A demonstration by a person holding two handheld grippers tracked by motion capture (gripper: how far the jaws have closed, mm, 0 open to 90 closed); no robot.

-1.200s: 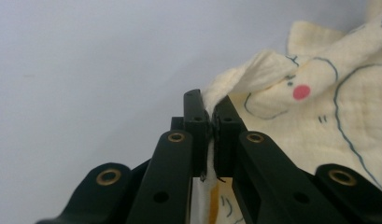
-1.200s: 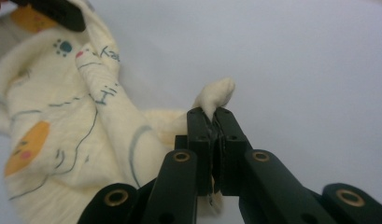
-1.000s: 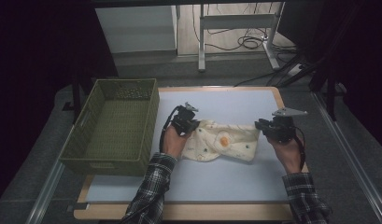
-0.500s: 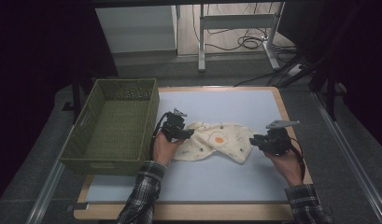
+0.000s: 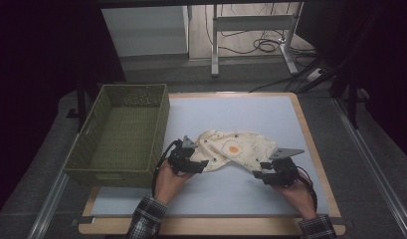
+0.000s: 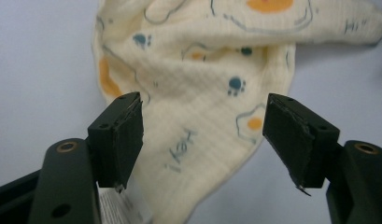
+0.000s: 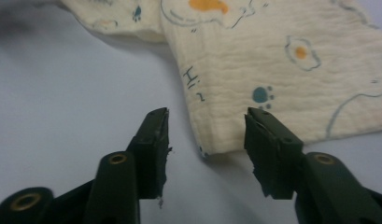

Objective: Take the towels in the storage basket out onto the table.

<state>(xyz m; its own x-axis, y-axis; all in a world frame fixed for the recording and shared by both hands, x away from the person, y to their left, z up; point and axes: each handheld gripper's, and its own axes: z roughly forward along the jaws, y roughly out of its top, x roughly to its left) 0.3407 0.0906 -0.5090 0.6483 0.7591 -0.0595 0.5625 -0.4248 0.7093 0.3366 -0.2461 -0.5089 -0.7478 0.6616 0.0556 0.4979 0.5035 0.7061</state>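
Note:
A cream cloth point(image 5: 233, 148) printed with fried eggs and blue paws lies rumpled on the pale blue table top point(image 5: 241, 109). My left gripper point(image 5: 202, 164) sits at the cloth's left end. In the left gripper view its jaws point(image 6: 205, 126) have just been opening and stand wide, with a fold of the cloth point(image 6: 202, 70) lying loose between them. My right gripper point(image 5: 259, 175) is at the cloth's near right corner. Its jaws point(image 7: 207, 126) have also just been opening, and the cloth's corner point(image 7: 282, 60) lies between them untouched.
A green woven basket point(image 5: 119, 134) stands along the table's left side, close to my left hand. The wooden table edge point(image 5: 310, 144) runs just right of my right hand. Desk legs and cables point(image 5: 260, 45) lie on the floor beyond the table.
Both hands have drawn back toward the near edge of the table. Both pairs of jaws have opened and let go of the cloth, which now rests on the table.

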